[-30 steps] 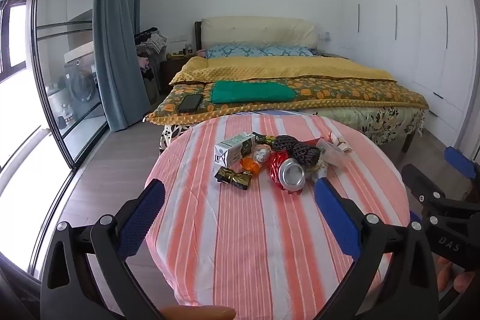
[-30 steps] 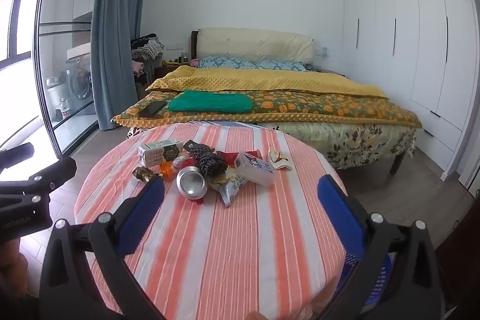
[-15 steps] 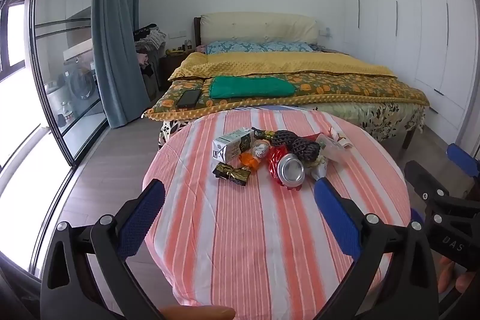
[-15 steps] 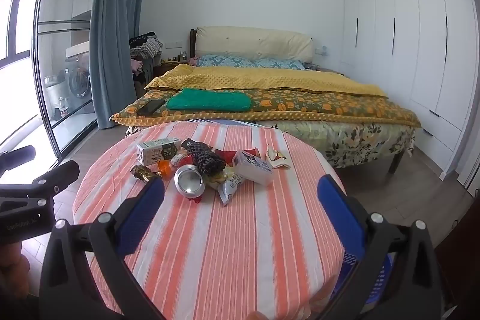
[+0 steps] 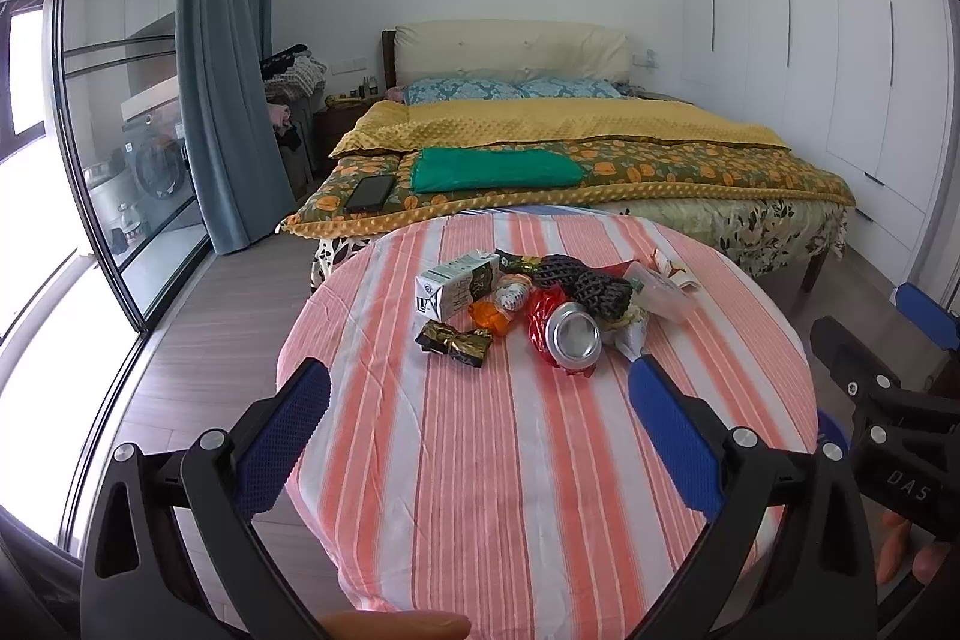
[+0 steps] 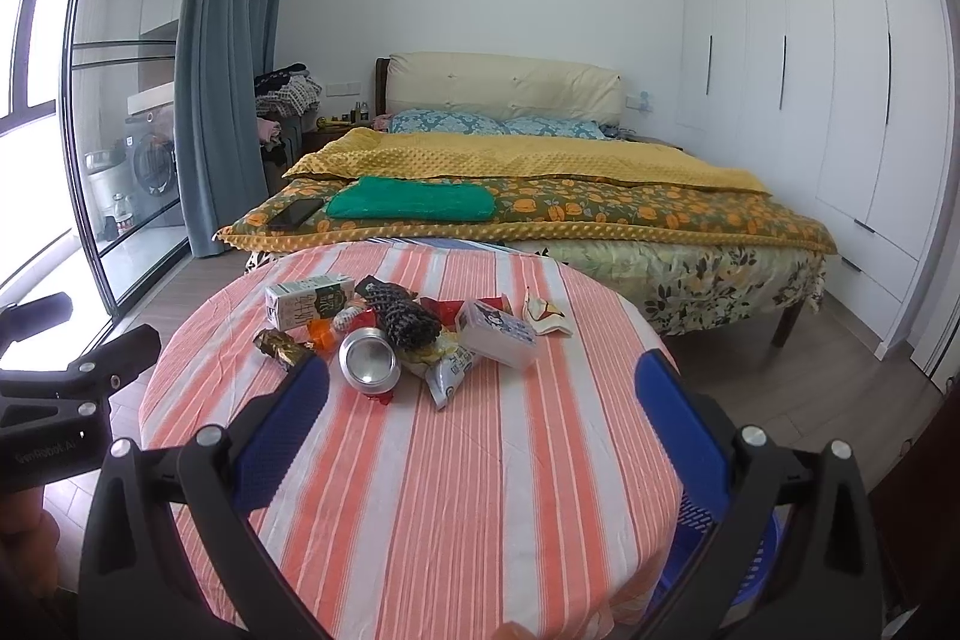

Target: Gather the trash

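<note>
A pile of trash lies at the far middle of a round table (image 5: pixel 540 460) (image 6: pixel 450 490) under an orange-striped cloth. It holds a milk carton (image 5: pixel 459 285) (image 6: pixel 309 301), a crushed red can (image 5: pixel 573 337) (image 6: pixel 369 359), a dark gold wrapper (image 5: pixel 455 341) (image 6: pixel 281 347), black netting (image 5: pixel 591 287) (image 6: pixel 399 316), a clear plastic box (image 6: pixel 497 334) and a snack bag (image 6: pixel 450 373). My left gripper (image 5: pixel 480 385) is open, held short of the pile. My right gripper (image 6: pixel 483 373) is also open, nothing between its blue pads.
A blue plastic basket (image 6: pixel 720 550) stands on the floor at the table's right side. Behind the table is a bed (image 5: pixel 570 148) with a phone (image 5: pixel 369 193) and a green cloth (image 5: pixel 498 169). Glass doors and a curtain (image 5: pixel 222 70) stand left, wardrobes right.
Both grippers have risen a little and drawn slightly closer to the table. The trash has not moved. Both stay open.
</note>
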Action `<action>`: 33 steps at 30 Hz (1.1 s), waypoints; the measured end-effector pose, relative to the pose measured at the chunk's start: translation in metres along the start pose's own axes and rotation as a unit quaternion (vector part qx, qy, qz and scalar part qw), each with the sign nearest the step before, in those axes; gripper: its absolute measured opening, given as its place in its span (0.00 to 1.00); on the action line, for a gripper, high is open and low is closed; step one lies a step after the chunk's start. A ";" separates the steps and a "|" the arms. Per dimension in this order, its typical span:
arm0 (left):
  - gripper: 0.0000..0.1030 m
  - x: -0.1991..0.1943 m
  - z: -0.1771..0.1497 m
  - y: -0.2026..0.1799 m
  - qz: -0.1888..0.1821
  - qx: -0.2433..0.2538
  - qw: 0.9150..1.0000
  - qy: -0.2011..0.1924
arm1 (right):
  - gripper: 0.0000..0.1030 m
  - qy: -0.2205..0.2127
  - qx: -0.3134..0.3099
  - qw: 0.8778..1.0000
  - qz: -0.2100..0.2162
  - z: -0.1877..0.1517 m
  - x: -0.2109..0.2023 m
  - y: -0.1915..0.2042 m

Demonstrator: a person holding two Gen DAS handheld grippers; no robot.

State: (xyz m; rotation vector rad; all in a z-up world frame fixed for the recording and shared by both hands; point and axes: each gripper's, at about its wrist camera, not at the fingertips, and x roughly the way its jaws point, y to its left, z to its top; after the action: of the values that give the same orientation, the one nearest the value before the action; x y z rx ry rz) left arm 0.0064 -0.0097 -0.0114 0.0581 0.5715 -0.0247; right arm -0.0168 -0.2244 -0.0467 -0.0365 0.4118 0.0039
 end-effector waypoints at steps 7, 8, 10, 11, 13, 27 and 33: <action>0.96 0.000 0.001 -0.001 0.001 0.000 1.000 0.000 | 0.96 0.001 0.001 1.000 0.000 0.001 0.000 0.001; 0.96 0.000 0.001 0.000 0.001 0.000 1.000 0.000 | 0.96 0.001 0.001 1.000 -0.001 0.001 0.001 0.000; 0.96 0.000 0.002 0.000 0.001 0.000 1.000 0.000 | 0.96 0.000 0.002 1.000 -0.002 0.001 -0.001 -0.002; 0.96 -0.001 0.002 0.000 0.001 0.000 1.000 0.000 | 0.96 0.000 0.003 1.000 -0.003 0.001 -0.001 -0.002; 0.96 0.000 0.002 0.000 0.001 0.000 1.000 0.001 | 0.96 0.000 0.003 1.000 -0.003 0.000 0.000 -0.003; 0.96 0.000 0.001 -0.003 -0.001 0.001 1.000 0.003 | 0.96 0.003 0.004 1.000 -0.003 -0.001 -0.002 -0.003; 0.96 0.000 0.001 -0.003 0.000 0.000 1.000 0.003 | 0.96 0.004 0.004 1.000 -0.003 -0.001 0.000 -0.002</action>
State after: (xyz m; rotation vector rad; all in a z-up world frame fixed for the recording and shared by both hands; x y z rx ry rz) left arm 0.0071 -0.0131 -0.0111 0.0587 0.5769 -0.0250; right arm -0.0171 -0.2261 -0.0477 -0.0298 0.4191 -0.0030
